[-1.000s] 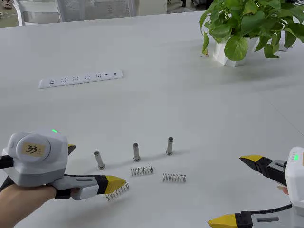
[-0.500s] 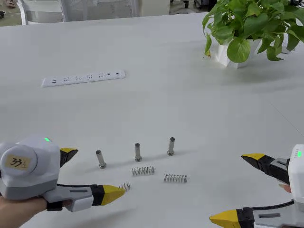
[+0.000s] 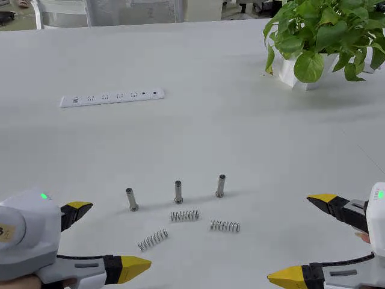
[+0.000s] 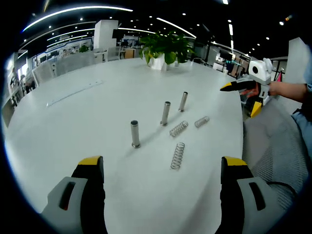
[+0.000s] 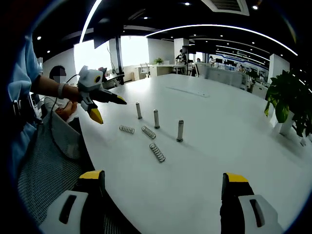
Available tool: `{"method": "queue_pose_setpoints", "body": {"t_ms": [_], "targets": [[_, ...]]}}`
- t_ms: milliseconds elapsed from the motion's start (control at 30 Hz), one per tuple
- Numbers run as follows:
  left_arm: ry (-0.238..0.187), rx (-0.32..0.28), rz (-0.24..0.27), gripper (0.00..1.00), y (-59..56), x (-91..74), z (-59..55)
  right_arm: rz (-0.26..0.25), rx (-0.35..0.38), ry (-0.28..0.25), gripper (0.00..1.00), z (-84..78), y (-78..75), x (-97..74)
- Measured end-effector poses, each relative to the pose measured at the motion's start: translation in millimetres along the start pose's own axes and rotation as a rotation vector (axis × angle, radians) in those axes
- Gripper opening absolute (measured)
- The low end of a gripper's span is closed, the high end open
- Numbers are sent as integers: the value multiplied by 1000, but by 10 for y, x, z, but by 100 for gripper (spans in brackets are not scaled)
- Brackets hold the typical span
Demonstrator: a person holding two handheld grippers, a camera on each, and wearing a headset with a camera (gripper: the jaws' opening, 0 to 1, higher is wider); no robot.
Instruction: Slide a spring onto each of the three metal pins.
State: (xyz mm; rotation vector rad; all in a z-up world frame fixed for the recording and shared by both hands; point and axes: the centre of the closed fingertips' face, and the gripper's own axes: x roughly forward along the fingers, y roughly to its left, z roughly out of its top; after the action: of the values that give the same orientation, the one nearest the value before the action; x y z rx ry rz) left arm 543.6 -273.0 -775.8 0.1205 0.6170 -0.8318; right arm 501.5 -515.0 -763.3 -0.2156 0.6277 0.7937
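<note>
Spring now loose; left gripper cropped

No text can be read in full. A tan sticker sits on the white housing of the left gripper, cut off by the head view's edge, so only part of a dark handwritten mark shows. The power strip toward the far left of the table bears marks too small to read.

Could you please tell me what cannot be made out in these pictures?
Left gripper: body cut off by the head view's bottom edge.
Right gripper: body cut off by its right edge.
Plant: top cut off by its top edge.
Pins: bases too small to tell if fixed.
</note>
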Motion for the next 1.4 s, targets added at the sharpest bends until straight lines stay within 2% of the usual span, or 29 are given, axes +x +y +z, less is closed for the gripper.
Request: {"method": "queue_pose_setpoints", "body": {"t_ms": [500,800,1167,1400], "targets": [[-35,-22,12,99,-93,-167,-93,29,-35,22,99,19,32,30],[-61,-45,21,96,-100,-211,-112,42,-45,34,99,24,61,60],[-59,-46,10,94,-114,-132,-153,46,-46,41,99,16,66,75],[-84,-21,-2,83,-126,-50,-115,42,-39,45,99,-6,59,64]]}}
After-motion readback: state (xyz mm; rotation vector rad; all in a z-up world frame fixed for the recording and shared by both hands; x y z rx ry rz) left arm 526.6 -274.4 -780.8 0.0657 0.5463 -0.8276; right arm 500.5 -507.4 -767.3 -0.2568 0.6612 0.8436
